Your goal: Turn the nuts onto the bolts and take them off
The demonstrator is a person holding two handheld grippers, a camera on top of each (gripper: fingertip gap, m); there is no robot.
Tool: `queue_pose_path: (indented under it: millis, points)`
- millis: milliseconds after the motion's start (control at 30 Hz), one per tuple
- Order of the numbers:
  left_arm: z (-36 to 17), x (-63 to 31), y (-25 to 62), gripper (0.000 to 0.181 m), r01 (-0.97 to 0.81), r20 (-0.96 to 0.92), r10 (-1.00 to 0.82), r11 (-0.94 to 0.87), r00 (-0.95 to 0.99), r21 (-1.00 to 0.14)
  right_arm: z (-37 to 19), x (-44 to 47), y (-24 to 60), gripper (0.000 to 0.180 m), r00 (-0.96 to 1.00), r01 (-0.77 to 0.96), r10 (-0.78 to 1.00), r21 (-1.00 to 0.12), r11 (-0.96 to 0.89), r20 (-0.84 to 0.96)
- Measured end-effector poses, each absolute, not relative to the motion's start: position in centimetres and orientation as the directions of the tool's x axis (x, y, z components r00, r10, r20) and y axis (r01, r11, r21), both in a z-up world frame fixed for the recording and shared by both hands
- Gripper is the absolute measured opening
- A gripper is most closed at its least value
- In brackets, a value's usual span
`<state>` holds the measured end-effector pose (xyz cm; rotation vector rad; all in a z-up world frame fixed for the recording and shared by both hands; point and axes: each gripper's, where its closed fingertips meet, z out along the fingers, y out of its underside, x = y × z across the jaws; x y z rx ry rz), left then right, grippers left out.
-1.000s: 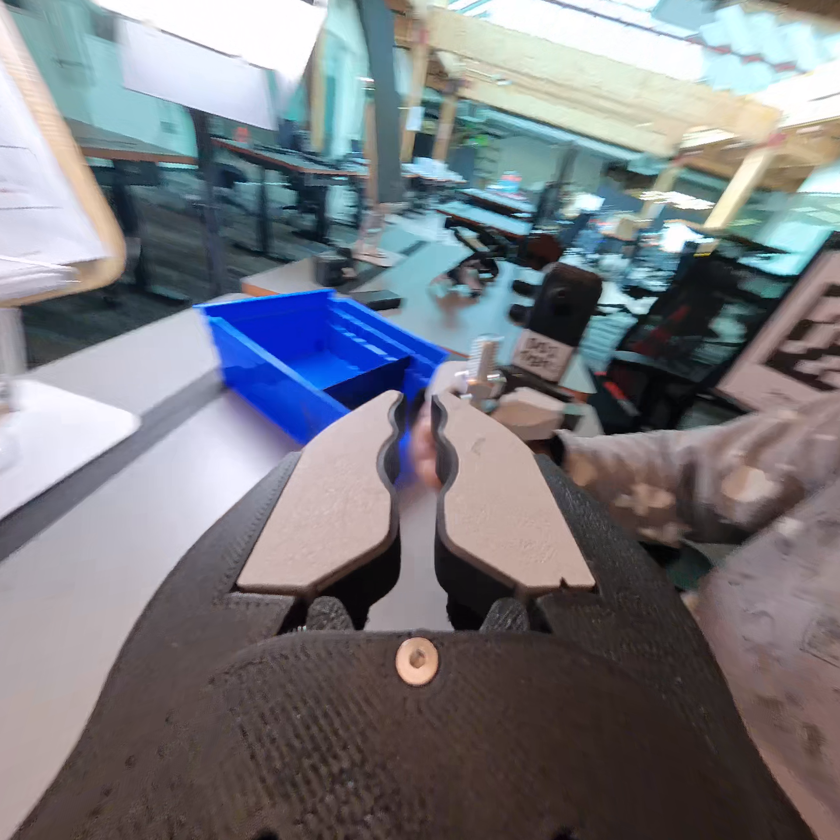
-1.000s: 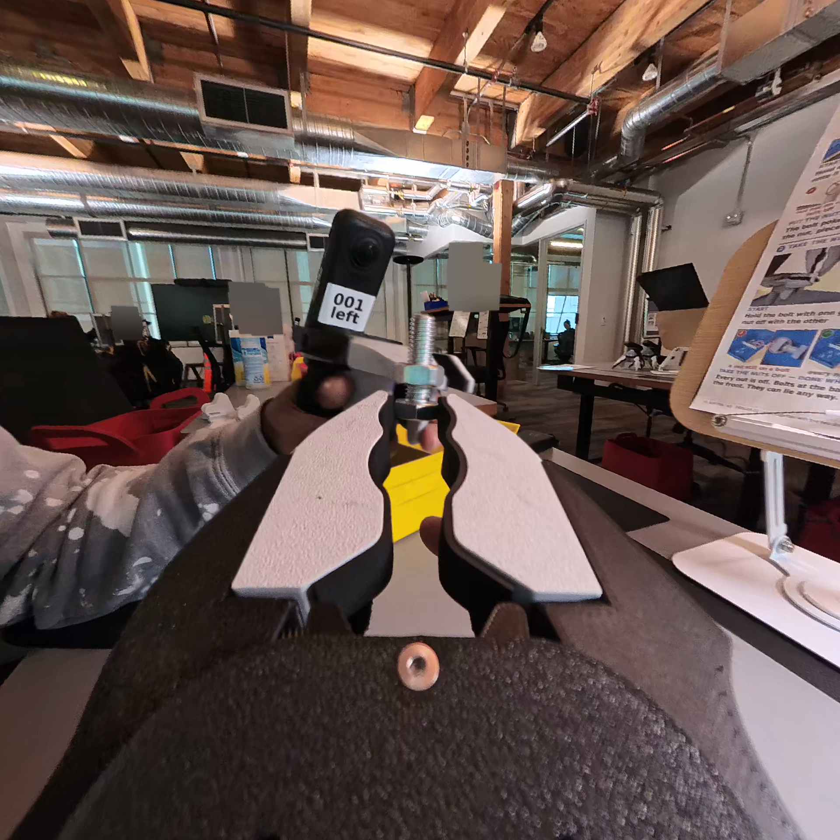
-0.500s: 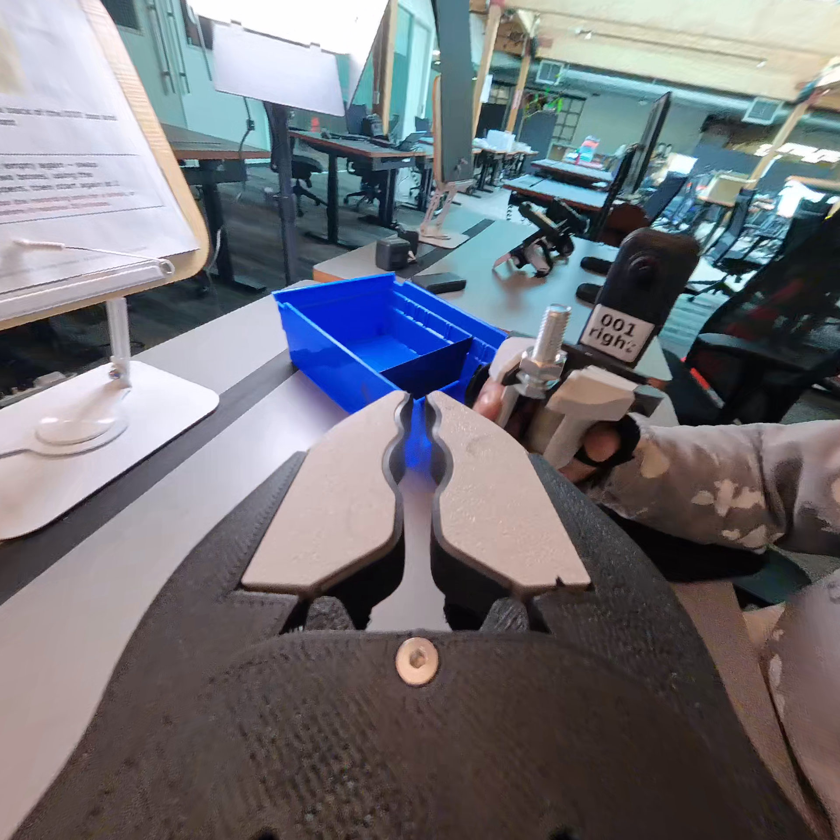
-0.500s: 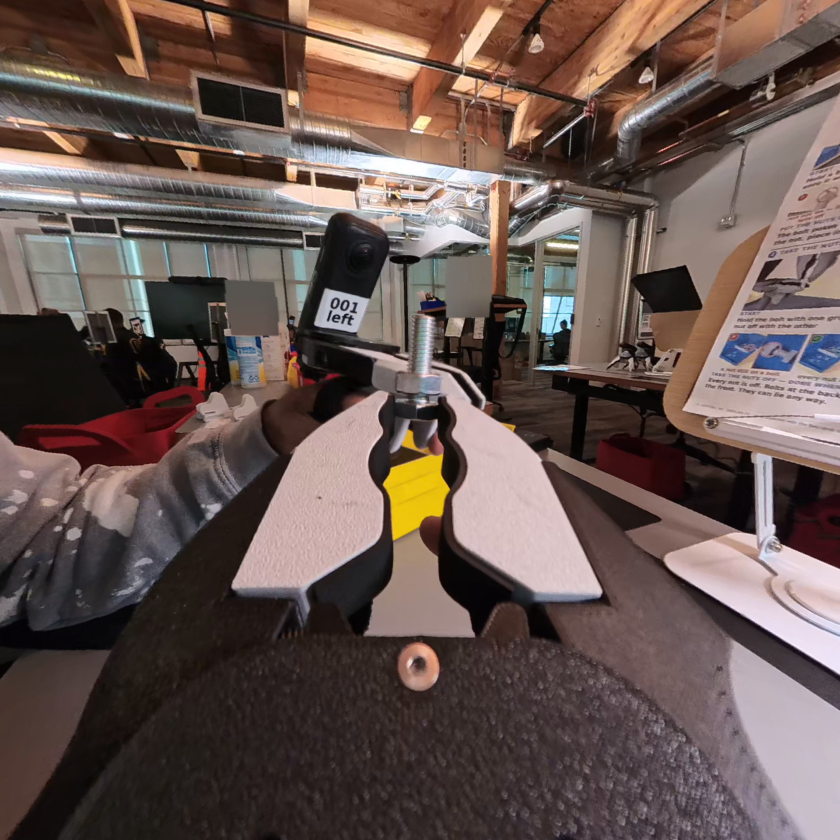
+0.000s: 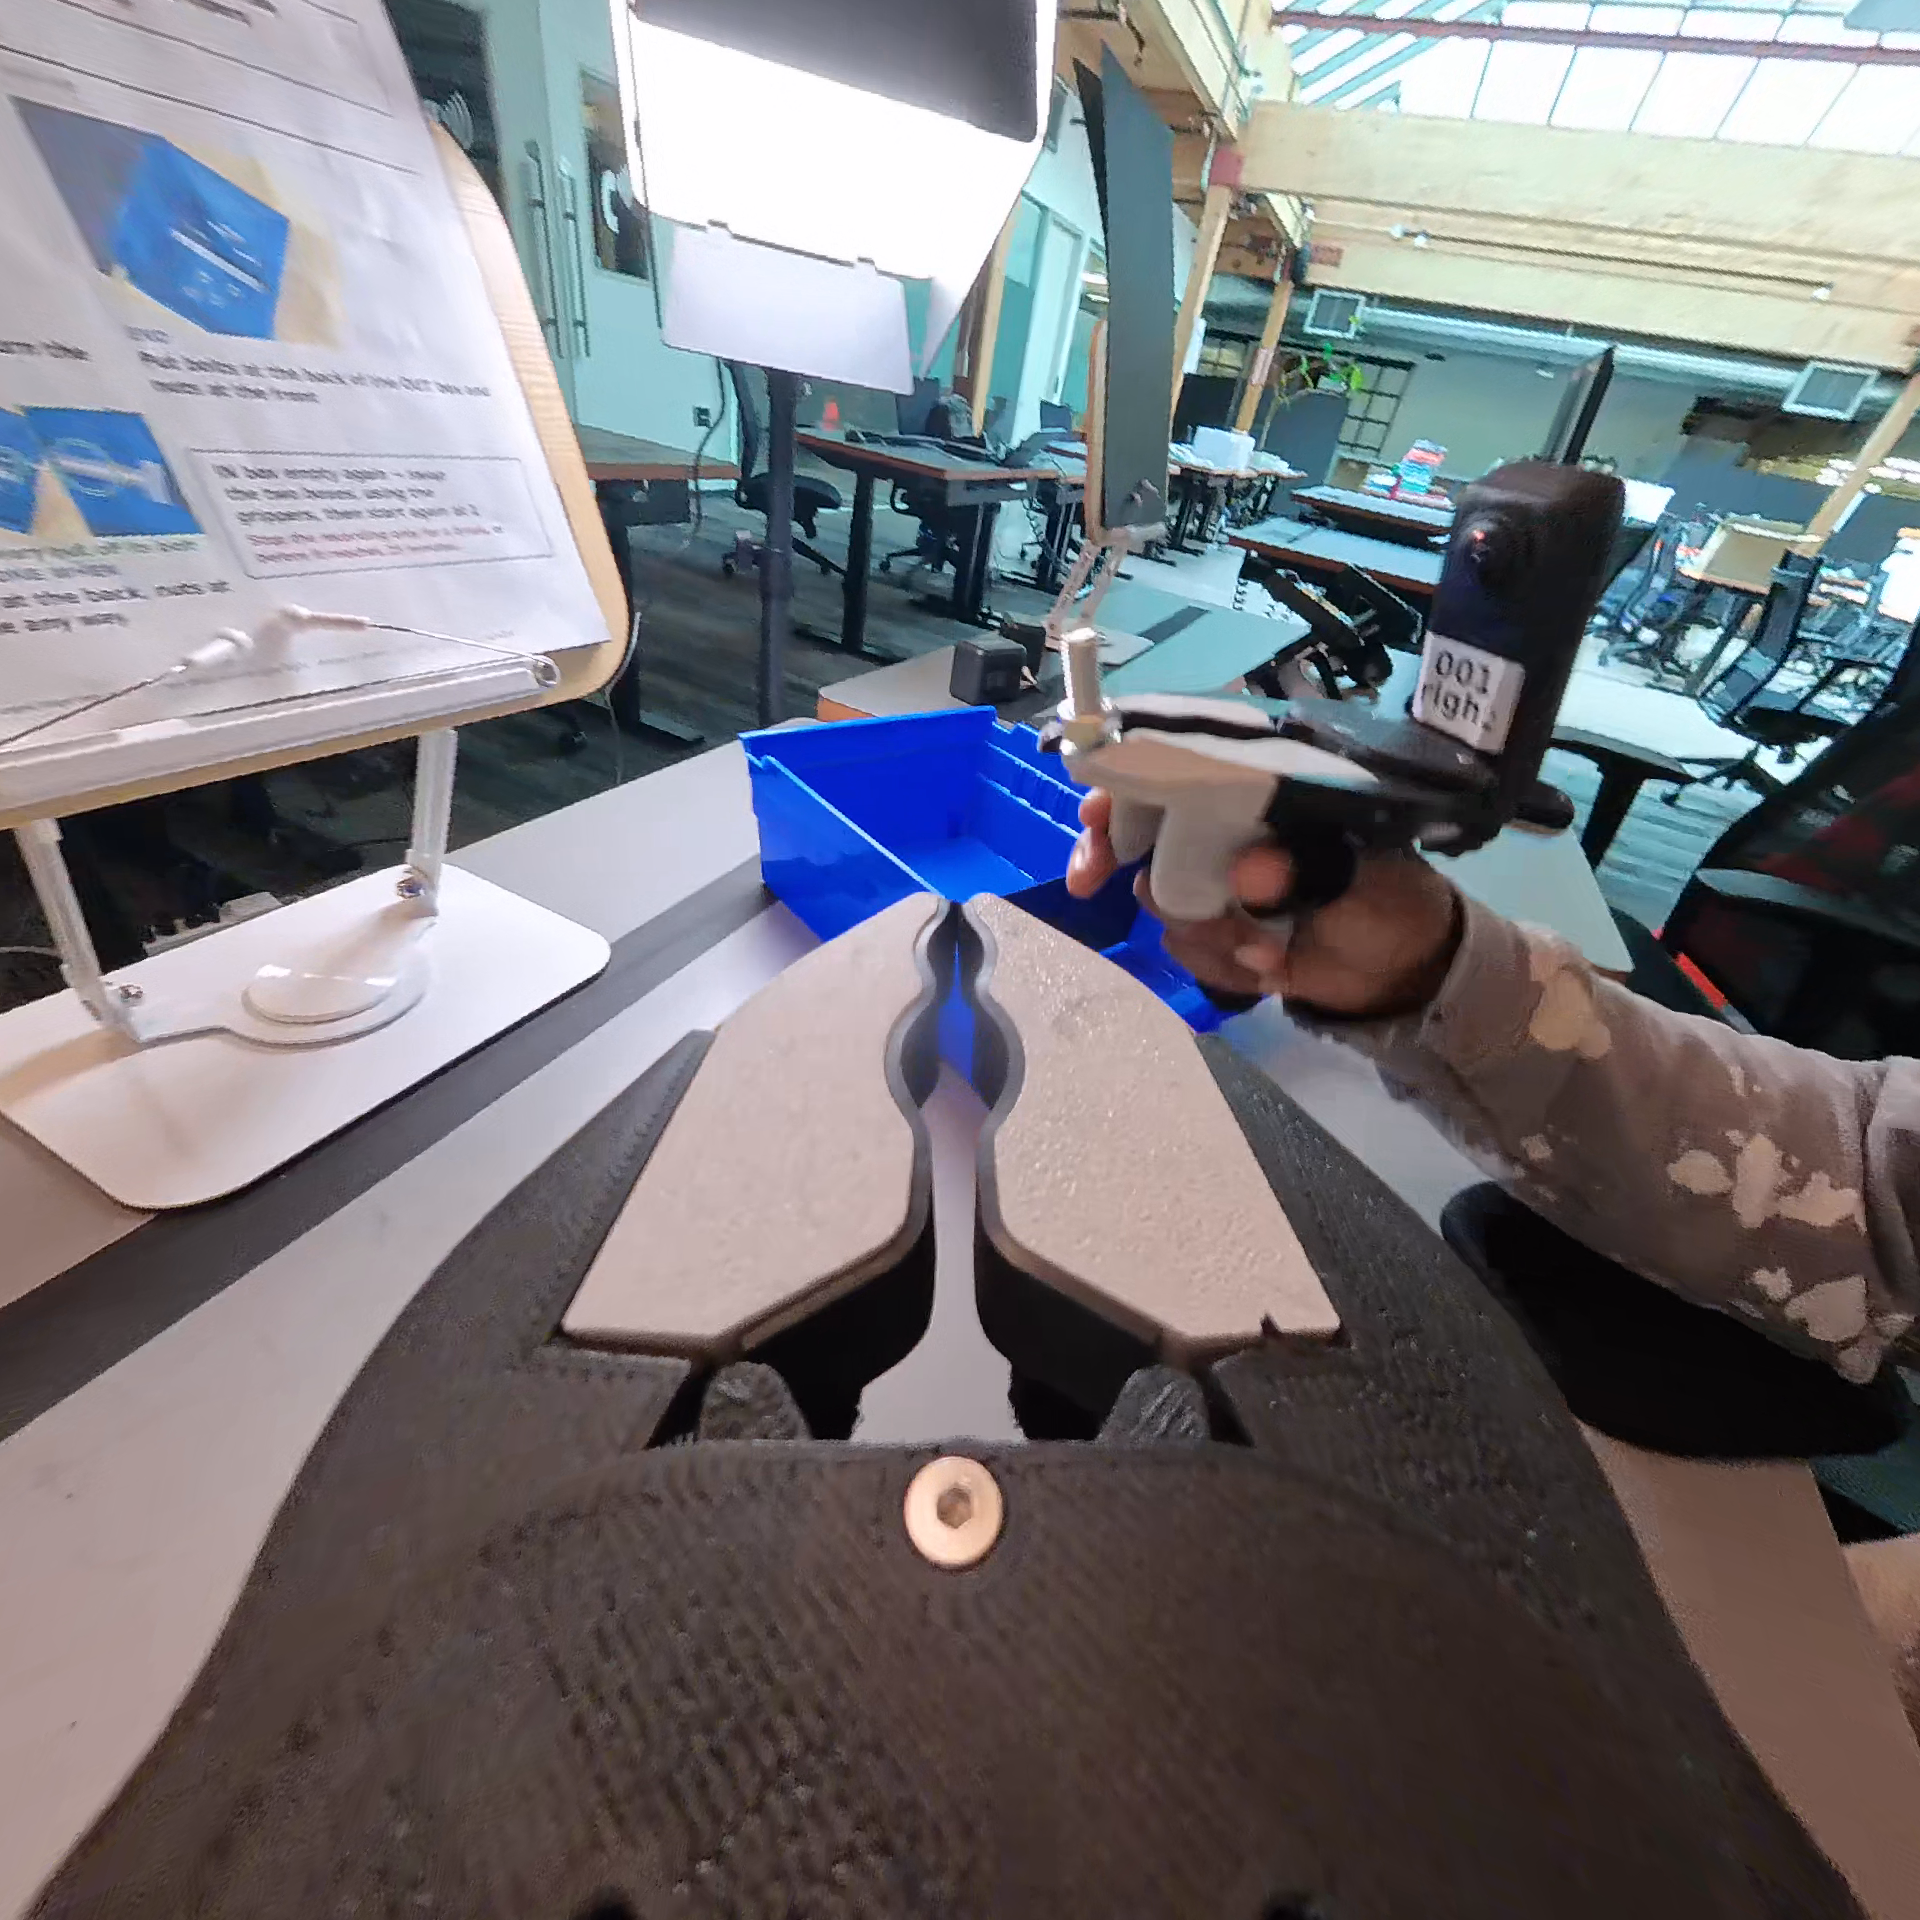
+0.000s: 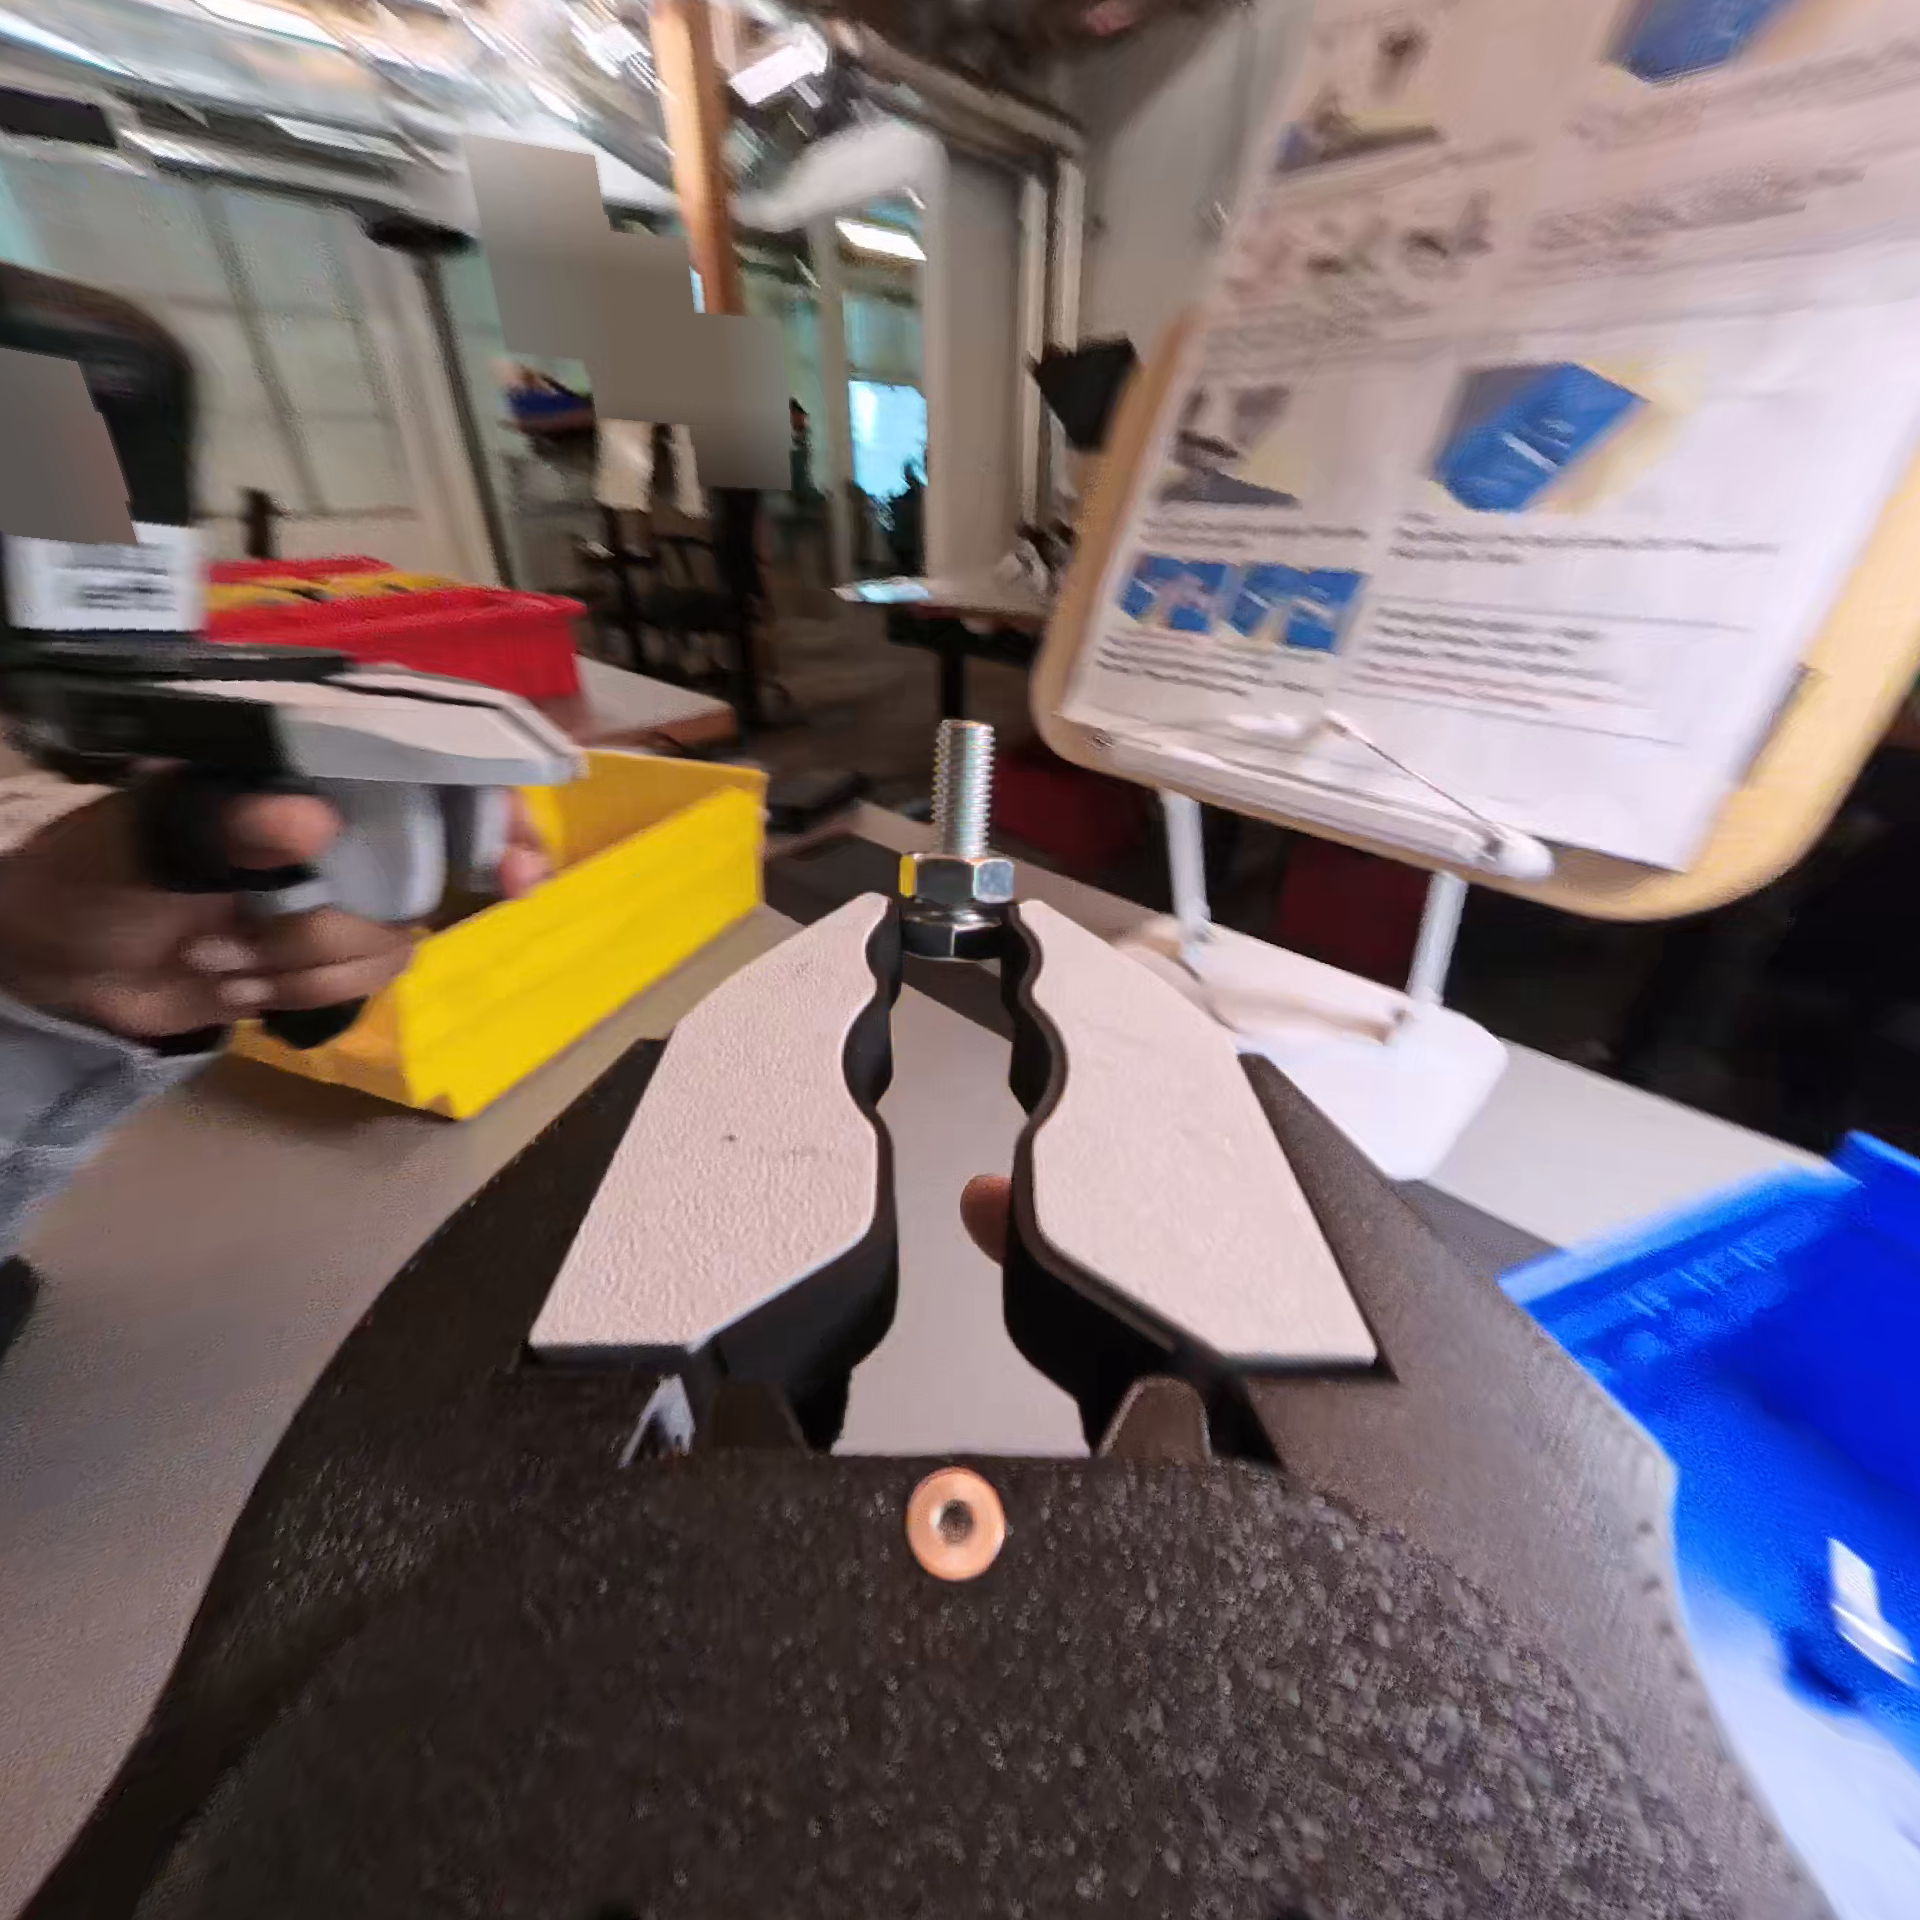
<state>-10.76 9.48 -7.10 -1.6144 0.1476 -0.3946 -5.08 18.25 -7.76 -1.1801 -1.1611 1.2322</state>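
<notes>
Upright at the tips of the right gripper [image 6: 954, 925] stands the bolt [image 6: 962, 774], its head pinched between the jaws with the nut [image 6: 953, 881] just above them. Meanwhile the left gripper [image 5: 957, 920] is closed on nothing, well apart, near the blue bin [image 5: 883, 800].

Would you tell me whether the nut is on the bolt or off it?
On: the nut sits threaded low on the upright bolt.
</notes>
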Motion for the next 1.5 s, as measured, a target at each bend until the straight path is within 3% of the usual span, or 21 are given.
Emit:
queue_pose_path:
  millis: [167,300,500,633,733,833,967,1033,1100,1200,1333,1367,1433,1500]
  points:
    - [-7.0,-12.2,9.5,0.0,0.199,0.214,-0.3,-0.078,0.93,-0.977,-12.2,-3.3,32.8,0.018,0.27,0.34,0.963,-0.936,-0.089,0.006]
    - [-6.8,-12.6,9.3,0.0,0.201,0.213,-0.295,-0.071,0.931,-0.977,-21.0,-0.5,42.3,0.019,0.451,0.671,0.891,-0.68,-0.295,0.059]
    - [-6.1,-13.7,8.6,0.0,0.173,0.179,-0.267,-0.048,0.947,-0.984,-28.1,1.9,45.3,0.018,0.555,0.778,0.829,-0.396,-0.488,0.069]
    - [-5.7,-14.4,8.3,0.0,0.201,0.204,-0.264,-0.037,0.943,-0.979,-29.4,2.4,45.4,0.018,0.569,0.796,0.815,-0.322,-0.512,0.111]
    - [-5.6,-14.8,8.1,0.0,0.214,0.215,-0.261,-0.036,0.941,-0.976,-28.3,2.2,45.6,0.024,0.574,0.784,0.809,-0.367,-0.5,0.124]
    - [-5.6,-14.9,8.1,0.0,0.214,0.217,-0.259,-0.038,0.941,-0.976,-24.1,0.6,44.6,0.034,0.53,0.745,0.842,-0.532,-0.402,0.106]
    - [-6.3,-15.0,8.5,0.0,0.209,0.22,-0.249,-0.067,0.943,-0.976,-14.4,-2.3,38.3,0.038,0.365,0.517,0.929,-0.844,-0.147,0.062]
    - [-6.6,-15.0,8.6,0.002,0.197,0.21,-0.242,-0.077,0.947,-0.977,-10.8,-2.4,33.4,0.04,0.275,0.388,0.958,-0.921,-0.036,0.078]
    - [-6.6,-15.2,8.4,0.008,0.165,0.179,-0.23,-0.078,0.957,-0.983,-9.1,-1.8,28.5,0.029,0.211,0.277,0.973,-0.96,0.033,0.094]
    - [-6.3,-17.0,7.7,0.016,0.106,0.116,-0.15,-0.07,0.982,-0.992,-9.9,-0.6,21.8,0.0,0.121,0.166,0.989,-0.984,0.059,0.08]
    - [-4.6,-21.9,5.1,0.021,0.129,0.129,-0.026,-0.024,0.991,-0.991,-15.1,0.5,15.0,0.0,-0.009,0.178,1.0,-0.984,0.025,0.024]
    - [-4.1,-23.4,4.1,0.025,0.154,0.154,-0.002,-0.016,0.988,-0.988,-16.1,0.7,14.0,0.004,-0.023,0.172,1.0,-0.985,-0.001,-0.005]
    - [-3.3,-26.6,2.2,0.032,0.179,0.178,0.047,-0.024,0.983,-0.983,-18.1,0.9,12.5,0.027,-0.053,0.189,0.997,-0.981,-0.044,-0.055]
    - [-3.4,-30.4,0.5,0.036,0.158,0.146,0.141,-0.082,0.979,-0.984,-19.1,0.8,12.2,0.031,-0.054,0.159,0.995,-0.985,-0.072,-0.081]
